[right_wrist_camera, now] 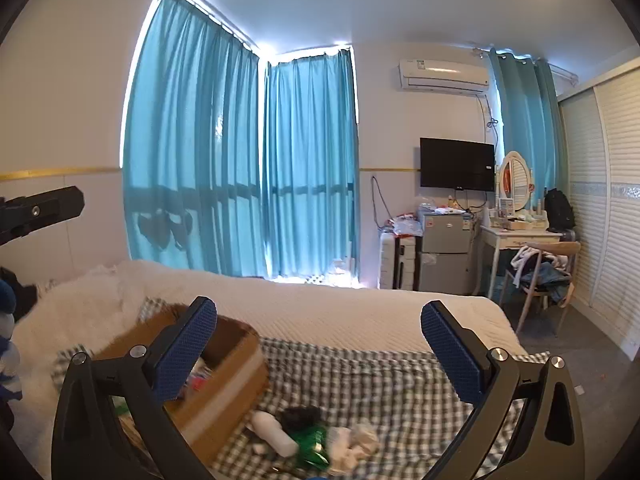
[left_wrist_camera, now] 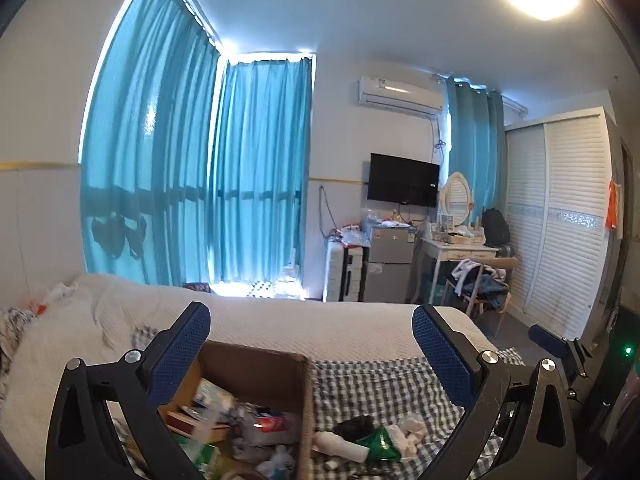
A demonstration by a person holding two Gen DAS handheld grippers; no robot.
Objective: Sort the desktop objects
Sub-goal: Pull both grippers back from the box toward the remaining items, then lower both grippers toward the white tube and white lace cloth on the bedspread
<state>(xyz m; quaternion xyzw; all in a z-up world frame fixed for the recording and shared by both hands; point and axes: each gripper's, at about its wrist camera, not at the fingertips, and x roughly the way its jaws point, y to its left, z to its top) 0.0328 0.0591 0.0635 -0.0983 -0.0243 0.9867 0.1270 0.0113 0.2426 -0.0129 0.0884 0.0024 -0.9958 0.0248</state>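
left tongs [left_wrist_camera: 312,344] released, empty | right tongs [right_wrist_camera: 318,336] released, empty | loose bottle [right_wrist_camera: 274,434] beside box [right_wrist_camera: 236,384], likely awaiting sorting into it

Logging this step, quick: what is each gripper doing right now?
Left gripper: open, holding nothing.
Right gripper: open, holding nothing.

Open cardboard box [left_wrist_camera: 256,364] holds clutter; white bottle [left_wrist_camera: 340,444] lies beside it.
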